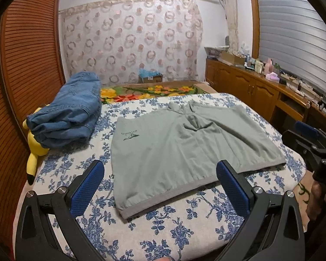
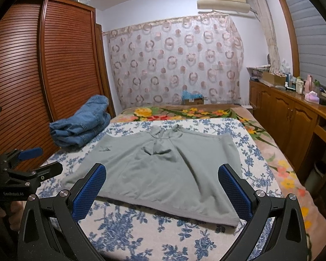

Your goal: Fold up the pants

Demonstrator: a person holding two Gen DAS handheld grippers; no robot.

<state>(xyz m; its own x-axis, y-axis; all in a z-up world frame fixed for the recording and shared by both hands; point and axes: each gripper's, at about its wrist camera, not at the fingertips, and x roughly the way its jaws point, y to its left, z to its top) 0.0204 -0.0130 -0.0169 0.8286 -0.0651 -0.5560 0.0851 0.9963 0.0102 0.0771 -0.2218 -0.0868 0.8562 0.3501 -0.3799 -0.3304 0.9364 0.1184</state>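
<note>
Grey-green pants (image 1: 180,150) lie spread flat on the bed, waistband towards me, a small dark logo on their left side. They also show in the right wrist view (image 2: 163,174). My left gripper (image 1: 160,184) is open and empty, held above the near waistband edge. My right gripper (image 2: 163,187) is open and empty, above the near right part of the pants. The right gripper also shows at the right edge of the left wrist view (image 1: 310,141), and the left gripper at the left edge of the right wrist view (image 2: 32,163).
The bed has a blue floral sheet (image 1: 163,235). Folded blue jeans (image 1: 69,117) lie at the back left on a yellow plush toy (image 1: 34,150). A slatted wardrobe (image 2: 43,65) stands left, a cluttered wooden cabinet (image 2: 293,113) right, a patterned curtain (image 2: 176,65) behind.
</note>
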